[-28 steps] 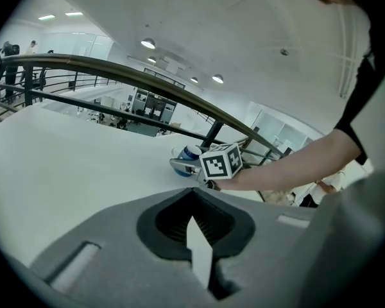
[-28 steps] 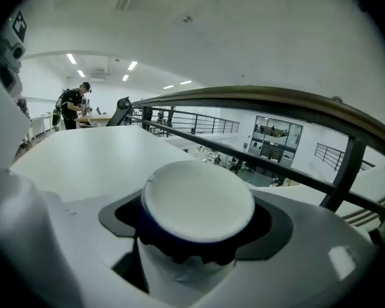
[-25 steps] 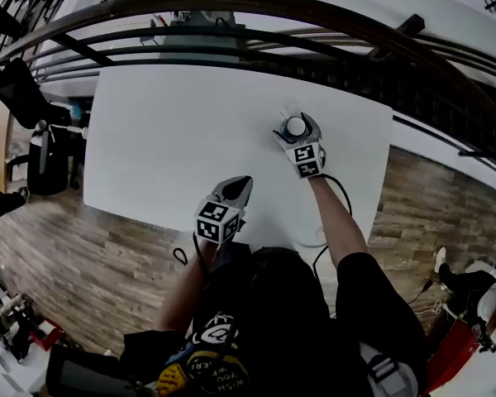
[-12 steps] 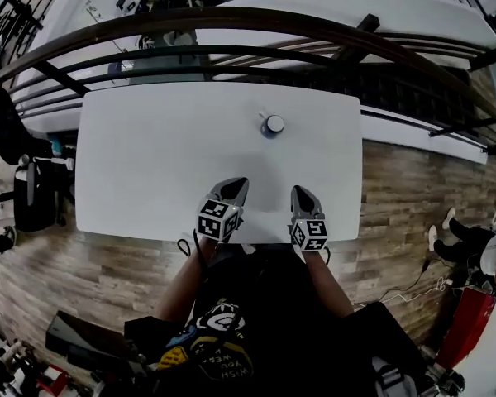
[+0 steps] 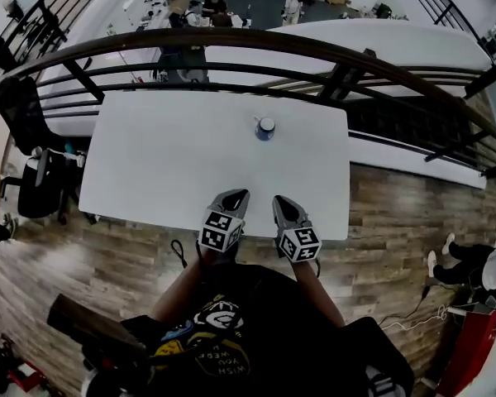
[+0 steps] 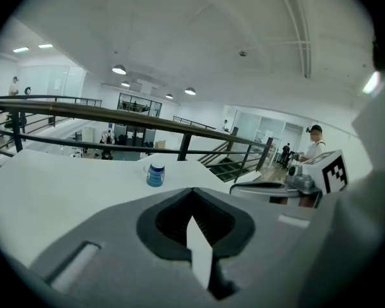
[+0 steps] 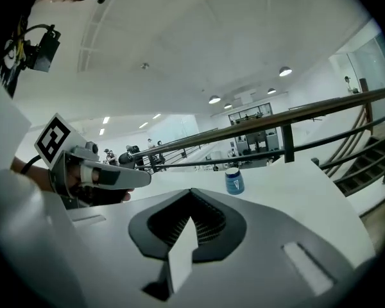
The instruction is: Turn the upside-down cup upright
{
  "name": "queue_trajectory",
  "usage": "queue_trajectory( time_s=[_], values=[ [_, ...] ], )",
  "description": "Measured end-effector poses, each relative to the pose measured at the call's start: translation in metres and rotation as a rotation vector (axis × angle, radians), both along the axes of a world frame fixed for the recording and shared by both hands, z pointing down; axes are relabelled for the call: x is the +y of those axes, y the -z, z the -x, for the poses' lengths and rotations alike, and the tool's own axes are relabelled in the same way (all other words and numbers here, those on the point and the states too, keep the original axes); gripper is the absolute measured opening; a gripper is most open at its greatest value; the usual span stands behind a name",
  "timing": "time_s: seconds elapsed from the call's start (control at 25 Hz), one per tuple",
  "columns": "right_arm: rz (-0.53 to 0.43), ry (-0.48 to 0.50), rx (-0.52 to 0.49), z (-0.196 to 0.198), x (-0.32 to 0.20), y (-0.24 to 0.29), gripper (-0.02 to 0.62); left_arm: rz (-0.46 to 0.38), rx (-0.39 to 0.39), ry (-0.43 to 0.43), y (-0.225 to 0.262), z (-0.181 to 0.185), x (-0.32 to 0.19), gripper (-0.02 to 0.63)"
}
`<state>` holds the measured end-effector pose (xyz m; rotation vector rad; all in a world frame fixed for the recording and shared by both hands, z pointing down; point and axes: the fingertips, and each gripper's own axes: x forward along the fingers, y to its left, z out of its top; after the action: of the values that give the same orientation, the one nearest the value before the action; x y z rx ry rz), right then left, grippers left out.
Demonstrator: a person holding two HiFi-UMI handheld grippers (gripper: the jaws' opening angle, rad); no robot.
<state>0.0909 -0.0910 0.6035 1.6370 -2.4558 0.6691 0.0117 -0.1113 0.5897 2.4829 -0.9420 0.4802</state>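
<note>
Blue with a pale top, the cup (image 5: 265,127) stands alone toward the far side of the white counter (image 5: 165,164), not far from the railing (image 5: 231,36) and well apart from both tongs. The left tongs (image 5: 238,193) and right tongs (image 5: 279,198) hover over the near edge, each pressed together on nothing. Whether the cup's mouth faces up is too small to tell (it looks steady). The risk, as I judge it: reaching in with the tongs together would butt the cup, toppling it or nudging it toward the far edge
</note>
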Motion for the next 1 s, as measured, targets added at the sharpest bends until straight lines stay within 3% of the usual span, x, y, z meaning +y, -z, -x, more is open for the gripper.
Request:
queue_trajectory(
  time_s=[0.16,0.36,0.48,0.56,0.72,1.0],
  values=[
    [-0.026,0.031,0.002,-0.008,0.063,0.021,-0.002,-0.049,-0.014,0.046,0.018,-0.014,0.068,0.005],
    [0.008,0.012,-0.049,-0.026,0.153,0.022,-0.002,0.026,-0.034,0.061,0.004,-0.025,0.173,0.005],
    [0.063,-0.017,-0.156,-0.035,0.196,0.018,-0.002,0.044,-0.047,0.038,-0.003,-0.034,0.218,0.005],
    [0.067,-0.022,-0.176,-0.034,0.211,0.022,-0.002,-0.001,-0.057,0.021,0.007,-0.041,0.232,0.005],
    [0.002,0.018,-0.105,-0.023,0.224,0.042,-0.003,-0.088,-0.061,0.012,0.032,-0.038,0.236,0.005],
    [-0.014,0.014,-0.07,-0.018,0.232,0.065,-0.003,-0.104,-0.021,0.019,0.064,-0.02,0.23,0.005]
  ],
)
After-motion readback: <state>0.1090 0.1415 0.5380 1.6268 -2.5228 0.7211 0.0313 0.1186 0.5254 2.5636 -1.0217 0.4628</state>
